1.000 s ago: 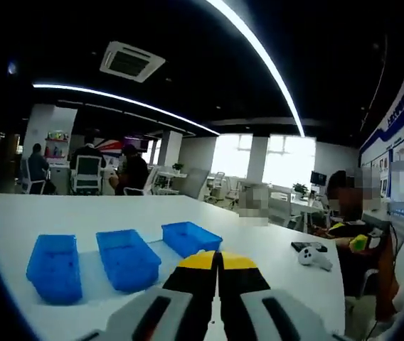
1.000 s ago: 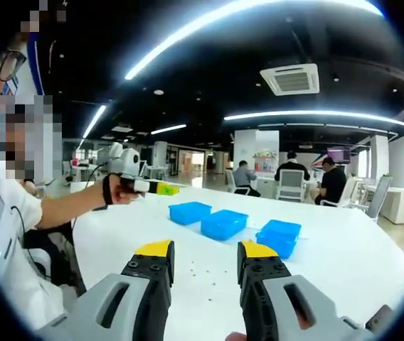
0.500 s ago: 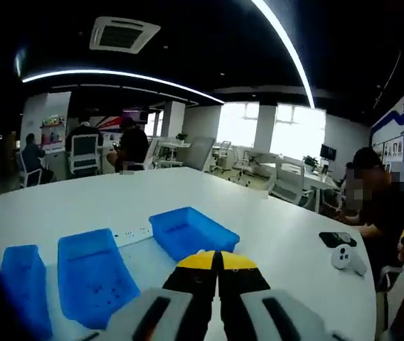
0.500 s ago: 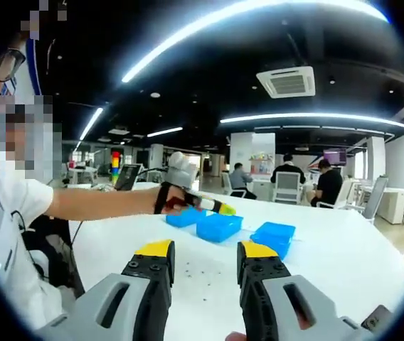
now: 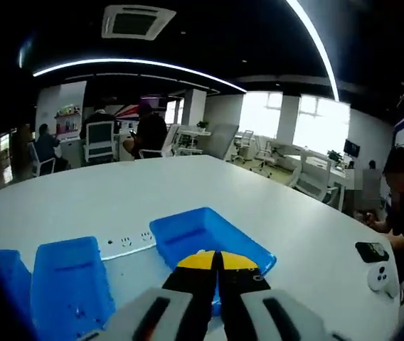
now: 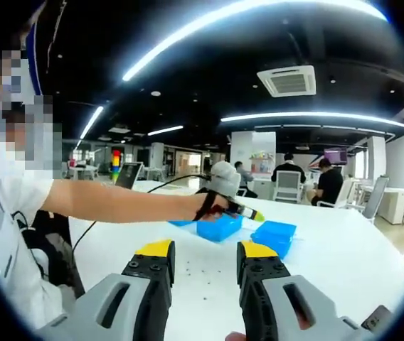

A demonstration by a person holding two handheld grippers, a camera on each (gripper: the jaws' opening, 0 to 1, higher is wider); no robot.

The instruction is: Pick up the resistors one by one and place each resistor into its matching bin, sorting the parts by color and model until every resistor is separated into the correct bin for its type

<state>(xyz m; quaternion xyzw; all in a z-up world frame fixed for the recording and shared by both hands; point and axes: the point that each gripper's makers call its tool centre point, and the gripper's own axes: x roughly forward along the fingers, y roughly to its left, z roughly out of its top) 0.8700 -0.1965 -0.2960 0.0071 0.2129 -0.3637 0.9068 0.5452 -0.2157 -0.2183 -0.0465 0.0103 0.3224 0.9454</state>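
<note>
Three blue bins stand in a row on the white table (image 5: 117,192). In the left gripper view my left gripper (image 5: 216,261) is shut, its yellow tips just above the near rim of the rightmost bin (image 5: 205,238); the middle bin (image 5: 70,280) and the last bin (image 5: 6,273) lie to its left. I see nothing between its jaws. In the right gripper view my right gripper (image 6: 207,250) is open and empty above several tiny resistors (image 6: 195,273) scattered on the table. Beyond it, a hand holds the left gripper (image 6: 248,211) between the middle bin (image 6: 220,227) and the right bin (image 6: 277,234).
A socket strip (image 5: 127,241) sits flush in the table behind the bins. A phone (image 5: 371,251) and a white controller (image 5: 381,277) lie at the table's right edge by a seated person (image 5: 401,206). People sit at desks far behind.
The left gripper has travelled out across the bins, from the near side to over the bin at the row's far end. The right gripper has stayed open and still.
</note>
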